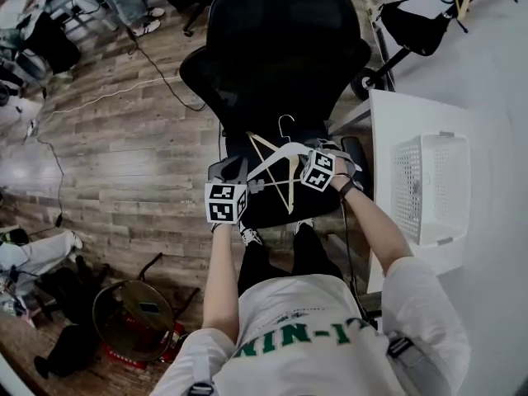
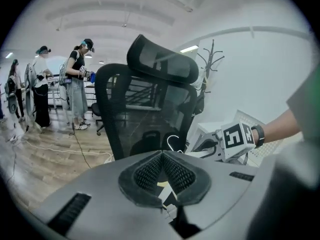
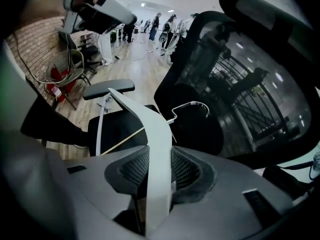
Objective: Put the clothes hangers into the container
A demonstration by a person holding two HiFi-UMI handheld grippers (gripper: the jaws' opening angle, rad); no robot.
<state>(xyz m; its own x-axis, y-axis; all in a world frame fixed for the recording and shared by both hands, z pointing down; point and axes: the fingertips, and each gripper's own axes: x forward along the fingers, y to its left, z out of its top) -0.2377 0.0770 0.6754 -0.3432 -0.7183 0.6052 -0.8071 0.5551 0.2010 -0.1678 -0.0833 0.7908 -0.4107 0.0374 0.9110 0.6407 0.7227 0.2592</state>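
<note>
Holding a hanger (image 1: 276, 157) above the chair (image 1: 280, 48) seat, well apart from the basket (image 1: 431, 221) on the table (image 1: 495, 81). Clamping its white arm with the right gripper (image 3: 159, 170), jaws partly closed on it. Pinching its thin end with the left gripper (image 2: 162, 173), jaws nearly together. Judging it light, stiff and smooth, and gripping both arms clear of the hook.

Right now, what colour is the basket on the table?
The basket is white, perforated all over; head view shows it best.
</note>
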